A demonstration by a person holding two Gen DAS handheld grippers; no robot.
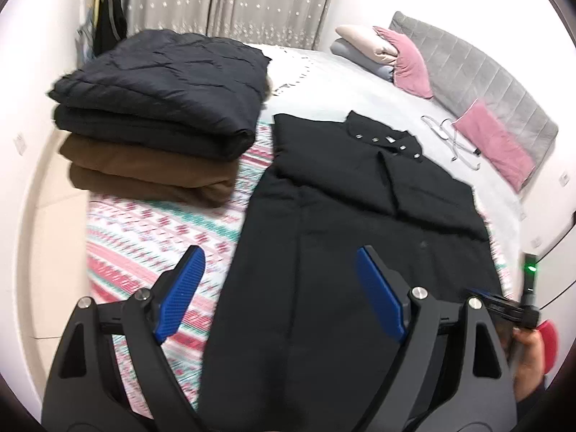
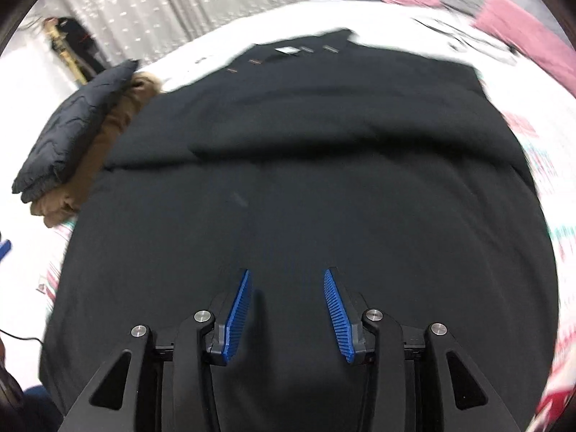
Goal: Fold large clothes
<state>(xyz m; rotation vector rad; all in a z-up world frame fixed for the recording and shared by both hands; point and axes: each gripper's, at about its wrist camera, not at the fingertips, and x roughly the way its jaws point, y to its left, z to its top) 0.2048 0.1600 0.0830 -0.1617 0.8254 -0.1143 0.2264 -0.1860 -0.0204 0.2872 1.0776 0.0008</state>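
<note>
Only leftward: folded stack (image 1: 154, 115), unblurred.

A long black garment (image 1: 360, 223) lies spread flat ahead of and beneath the open tongs, snap-studded collar at the far end, both sleeves folded in across its body.

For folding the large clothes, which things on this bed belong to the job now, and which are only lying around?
Belong to the job:
- black coat, spread flat on the bed
- folded stack, dark jacket on brown garment
- left gripper, open above the coat
- right gripper, open above the coat

Only lying around:
- pink pillows
- grey cord
- patterned blanket
- curtain
</note>
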